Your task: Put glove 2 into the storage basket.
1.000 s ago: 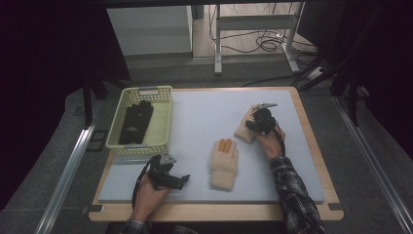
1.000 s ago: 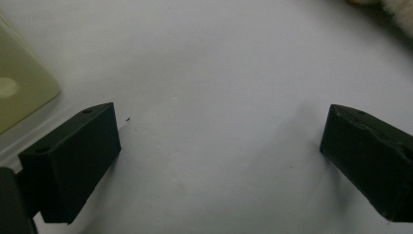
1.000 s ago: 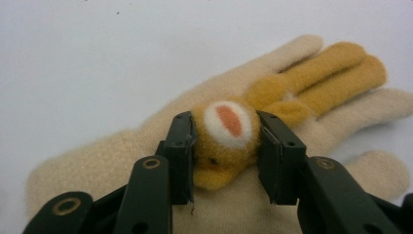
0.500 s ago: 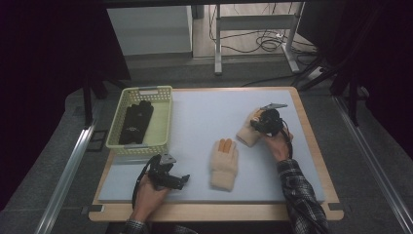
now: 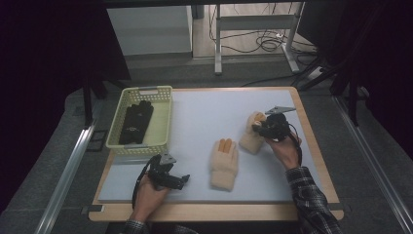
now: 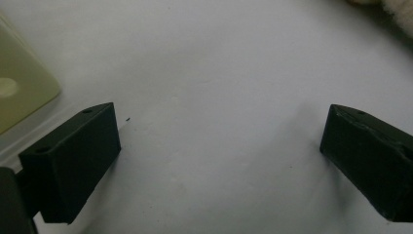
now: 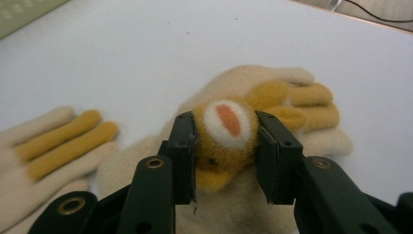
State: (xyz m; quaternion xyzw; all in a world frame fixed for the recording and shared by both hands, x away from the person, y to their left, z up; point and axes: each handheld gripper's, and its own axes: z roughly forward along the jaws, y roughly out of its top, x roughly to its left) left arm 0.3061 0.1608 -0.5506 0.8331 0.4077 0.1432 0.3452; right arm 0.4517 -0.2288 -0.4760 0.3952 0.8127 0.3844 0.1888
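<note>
- Since a second ago my right gripper [image 5: 263, 127] has carried its glove [image 5: 252, 139] away from me toward the far right of the table [image 5: 204, 109]; the left gripper has stayed put.
- Nearest me, my left gripper [image 5: 184, 181] rests on the table's front left, jaws spread wide with bare table between them.
- Just beyond, the second glove [image 5: 224, 158] lies flat mid-table, fingers pointing away from me, apart from both grippers.
- Farther right, my right gripper is clamped on the orange knob [image 7: 225, 139] sewn to the cream glove, one pad on each side.
- Farthest left, a basket [image 5: 163, 122] holds a pair of black gloves [image 5: 135, 122].
</note>
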